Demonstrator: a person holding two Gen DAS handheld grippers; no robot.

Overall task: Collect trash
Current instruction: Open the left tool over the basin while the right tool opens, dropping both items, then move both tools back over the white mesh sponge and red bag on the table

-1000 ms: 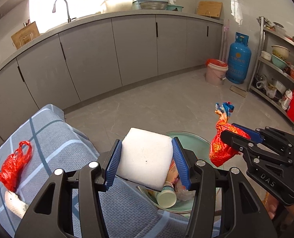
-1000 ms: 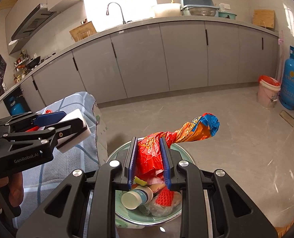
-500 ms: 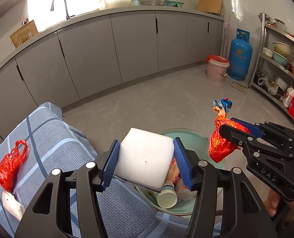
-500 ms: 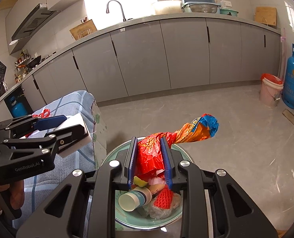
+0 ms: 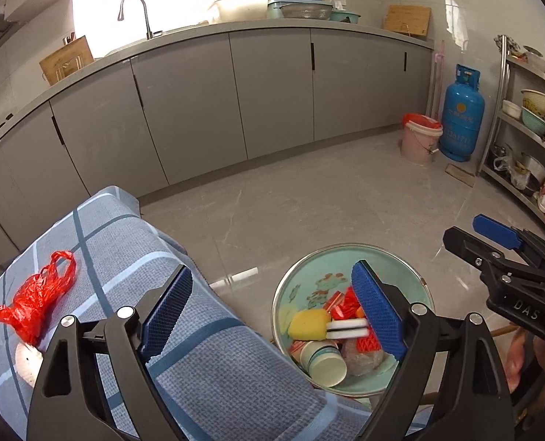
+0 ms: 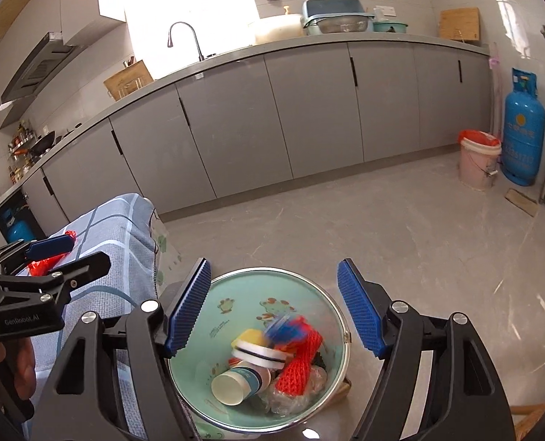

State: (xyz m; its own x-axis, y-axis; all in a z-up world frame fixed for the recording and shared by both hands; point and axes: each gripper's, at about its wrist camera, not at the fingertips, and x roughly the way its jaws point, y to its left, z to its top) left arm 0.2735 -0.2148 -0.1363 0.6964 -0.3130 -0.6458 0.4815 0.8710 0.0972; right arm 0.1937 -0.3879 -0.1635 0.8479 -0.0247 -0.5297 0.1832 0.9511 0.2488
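both grippers are seen spread wide with nothing gripped, the jaws having just been opening: the left gripper (image 5: 272,312) over the edge of the checked cloth (image 5: 213,375), the right gripper (image 6: 274,308) above the green basin (image 6: 199,360). the white sponge (image 6: 259,352) lies in the basin among a paper cup (image 6: 235,384), red netting (image 6: 302,360) and a blurred snack wrapper (image 6: 285,330). a red plastic bag (image 5: 39,296) is left on the cloth.

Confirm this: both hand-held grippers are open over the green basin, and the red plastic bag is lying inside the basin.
Wrong on the bag. The left wrist view shows the red plastic bag lying on the blue checked cloth, not in the green basin. Both hand-held grippers are open.
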